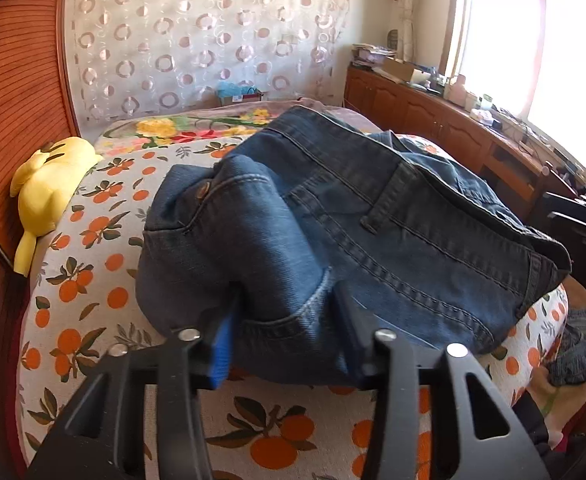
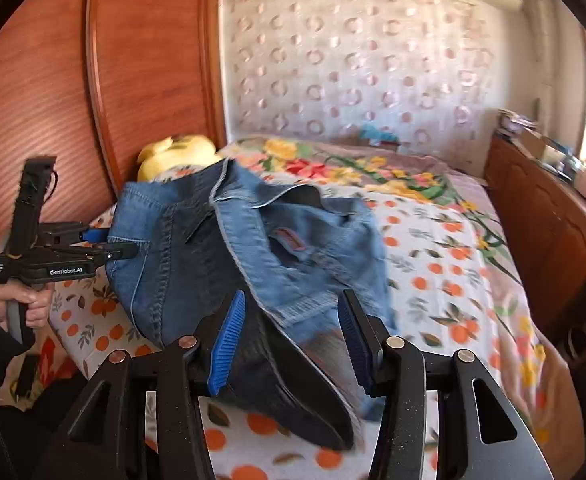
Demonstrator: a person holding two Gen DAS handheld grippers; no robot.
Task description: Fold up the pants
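Left gripper (image 1: 285, 332): fingers spread, denim bunched between them, grip unconfirmed; pants (image 1: 333, 232) heaped on the bed (image 1: 85, 288), running rightward toward the other gripper. Right gripper (image 2: 289, 340): fingers apart around a dark, blurred fold, level, pants directly ahead.

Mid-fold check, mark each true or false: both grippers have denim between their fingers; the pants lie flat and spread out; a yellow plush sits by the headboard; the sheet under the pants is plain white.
1. Both the left gripper and right gripper have the jeans between their fingers. True.
2. The jeans lie flat. False: they are bunched and lifted.
3. A yellow plush sits by the headboard. True.
4. The sheet is plain white. False: it has an orange-fruit print.
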